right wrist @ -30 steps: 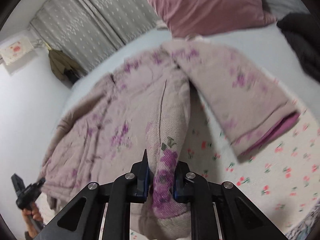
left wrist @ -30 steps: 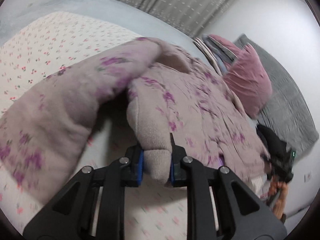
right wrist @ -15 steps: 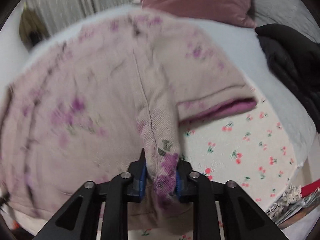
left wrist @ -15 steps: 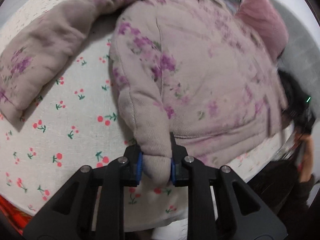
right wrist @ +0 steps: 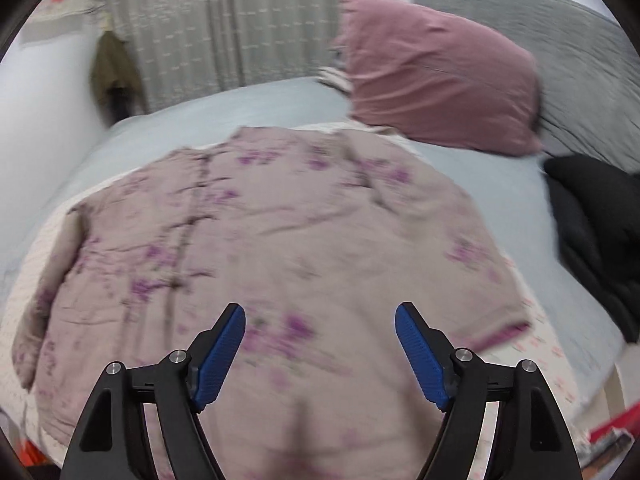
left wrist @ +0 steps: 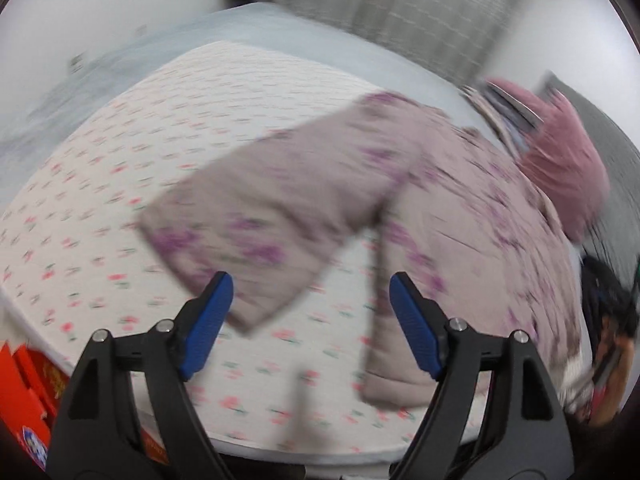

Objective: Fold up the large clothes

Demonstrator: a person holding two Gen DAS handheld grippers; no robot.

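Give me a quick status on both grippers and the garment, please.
Left gripper open, empty. Right gripper open, empty. Floral jacket flat on the bed, one sleeve spread sideways. Pink pillow and black garment close by, not blocking.

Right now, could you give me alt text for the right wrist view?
The right claw is open and empty above a pinkish floral garment spread flat on a bed. A pink pillow and grey blanket lie beyond it, dark clothing at the right. The picture is motion-blurred.
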